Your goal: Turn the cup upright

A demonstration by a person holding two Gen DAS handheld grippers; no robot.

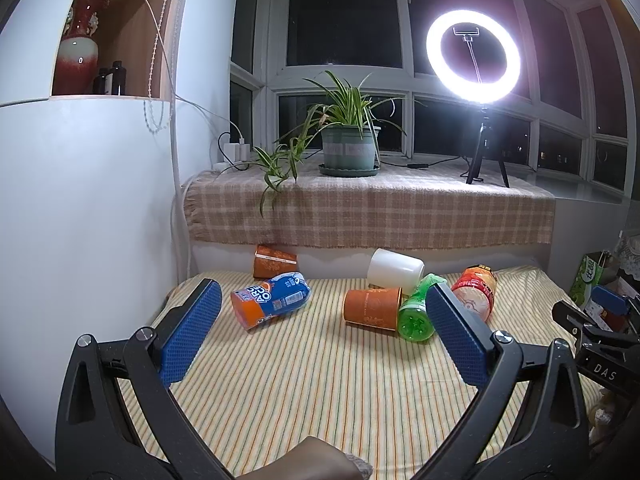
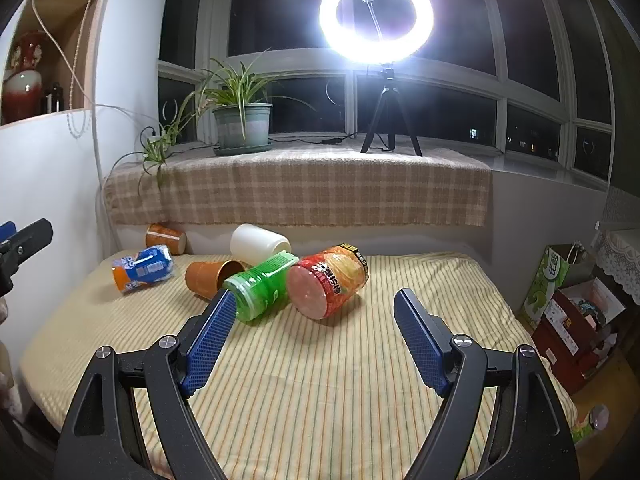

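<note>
We hold the left gripper [image 1: 324,320] and right gripper [image 2: 310,322] spread wide and empty above the bare near half of the striped yellow mattress [image 2: 320,400]. Past it, the red plastic snack cup [image 2: 330,284] lies on its side touching the green plastic cup [image 2: 260,286]; nudging either could roll both toward the right edge. The far edge is crowded.
</note>
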